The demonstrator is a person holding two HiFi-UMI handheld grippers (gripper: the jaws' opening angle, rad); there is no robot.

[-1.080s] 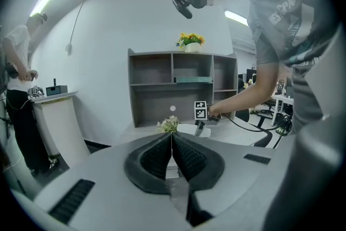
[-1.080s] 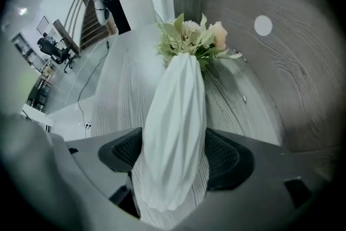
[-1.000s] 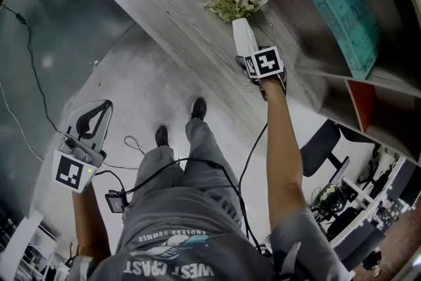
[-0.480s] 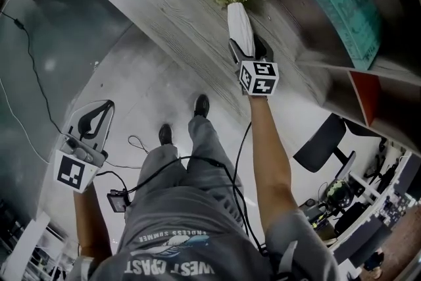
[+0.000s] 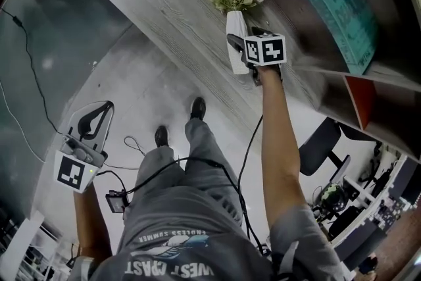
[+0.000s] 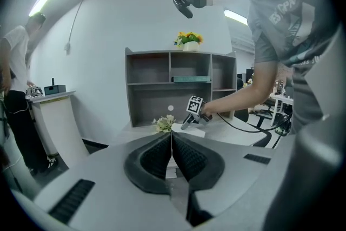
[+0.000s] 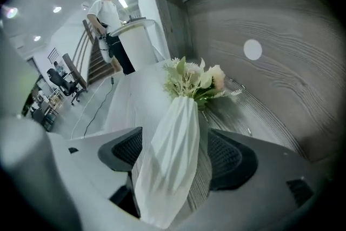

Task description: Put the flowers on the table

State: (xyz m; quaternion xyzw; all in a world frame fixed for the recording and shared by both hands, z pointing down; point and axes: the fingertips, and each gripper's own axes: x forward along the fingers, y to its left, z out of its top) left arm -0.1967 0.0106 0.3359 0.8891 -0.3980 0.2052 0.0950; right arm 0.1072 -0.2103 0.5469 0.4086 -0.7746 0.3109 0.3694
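The vase (image 7: 172, 138) of flowers (image 7: 193, 80) appears to be set on the table (image 5: 164, 6), between the jaws of the right gripper (image 7: 174, 157), which are opening wide, with gaps seen on both sides. The left gripper (image 6: 171, 138) is held closed and empty. The vase is judged light, stiff, smooth and top-heavy, so it is best gripped at its wider lower body, never by the soft stems.
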